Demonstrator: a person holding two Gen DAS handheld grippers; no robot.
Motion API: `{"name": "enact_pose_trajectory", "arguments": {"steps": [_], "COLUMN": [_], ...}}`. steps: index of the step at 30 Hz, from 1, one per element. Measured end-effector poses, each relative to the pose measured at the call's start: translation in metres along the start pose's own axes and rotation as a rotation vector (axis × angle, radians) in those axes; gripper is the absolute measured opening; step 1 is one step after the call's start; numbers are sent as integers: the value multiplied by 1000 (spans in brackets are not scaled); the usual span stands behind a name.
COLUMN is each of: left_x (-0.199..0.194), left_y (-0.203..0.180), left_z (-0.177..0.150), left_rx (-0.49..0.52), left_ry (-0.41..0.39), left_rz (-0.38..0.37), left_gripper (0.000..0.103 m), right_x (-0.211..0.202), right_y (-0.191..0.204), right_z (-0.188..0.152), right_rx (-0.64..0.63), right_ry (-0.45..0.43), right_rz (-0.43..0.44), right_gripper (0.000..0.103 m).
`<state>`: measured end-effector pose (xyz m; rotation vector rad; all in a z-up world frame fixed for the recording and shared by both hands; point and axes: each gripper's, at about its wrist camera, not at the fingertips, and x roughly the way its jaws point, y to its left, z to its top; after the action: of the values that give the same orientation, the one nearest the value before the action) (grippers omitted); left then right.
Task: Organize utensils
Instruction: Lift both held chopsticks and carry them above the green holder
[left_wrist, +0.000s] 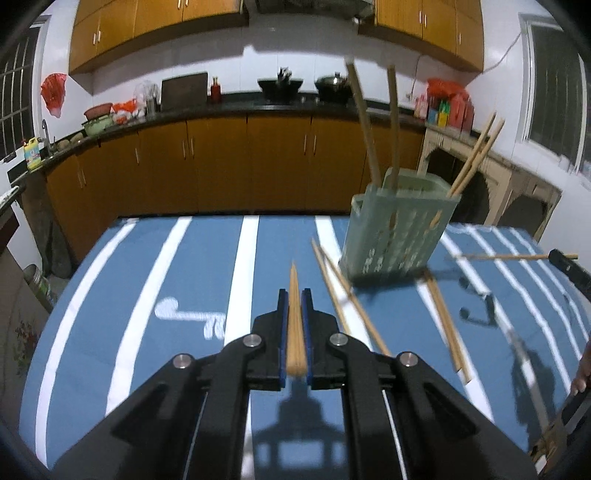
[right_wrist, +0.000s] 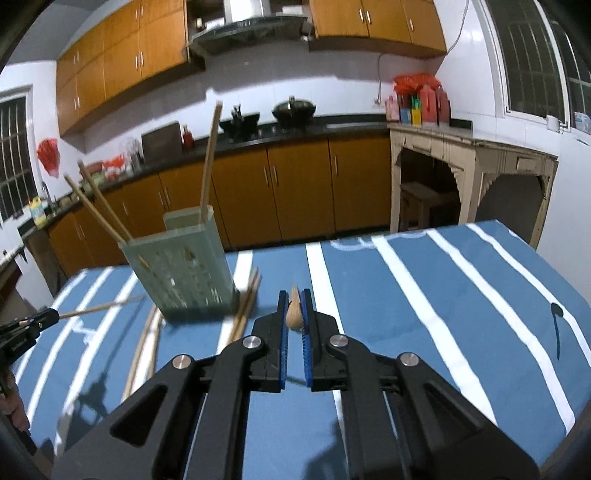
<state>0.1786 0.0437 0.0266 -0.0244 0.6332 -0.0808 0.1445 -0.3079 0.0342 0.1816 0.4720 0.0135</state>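
A pale green slotted utensil holder (left_wrist: 397, 236) stands on the blue striped table (left_wrist: 166, 266) with several wooden chopsticks (left_wrist: 391, 118) upright in it; it also shows in the right wrist view (right_wrist: 184, 269). My left gripper (left_wrist: 294, 295) is shut on a wooden chopstick (left_wrist: 294, 317) that points forward, left of the holder. My right gripper (right_wrist: 294, 295) is shut on a wooden chopstick (right_wrist: 294, 314), seen end on, right of the holder. Loose chopsticks (left_wrist: 347, 295) lie beside the holder's base, with more of them (left_wrist: 445, 325) to its right.
Orange kitchen cabinets (left_wrist: 221, 162) and a dark counter with pots run along the back wall. A cream side table (right_wrist: 461, 177) stands at the right. The other gripper shows at the frame edge (left_wrist: 569, 269) holding its chopstick (left_wrist: 513, 256).
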Motion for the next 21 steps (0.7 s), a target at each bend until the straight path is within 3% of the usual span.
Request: {"name": "enact_pose_trajectory", "arguments": {"steps": [6, 21], "left_x": [-20, -35], "left_y": [0, -1], "left_z": [22, 41], "left_rx": [-33, -45], "left_ry": [-86, -129], "left_rz": [-23, -44], "left_gripper": [8, 8], "right_x": [-9, -16], "right_y": [1, 2], "right_z": [11, 33], "right_rx": [20, 39], "right_ry": [-46, -76], "right_rz": [24, 71], "right_gripper": [7, 7]}}
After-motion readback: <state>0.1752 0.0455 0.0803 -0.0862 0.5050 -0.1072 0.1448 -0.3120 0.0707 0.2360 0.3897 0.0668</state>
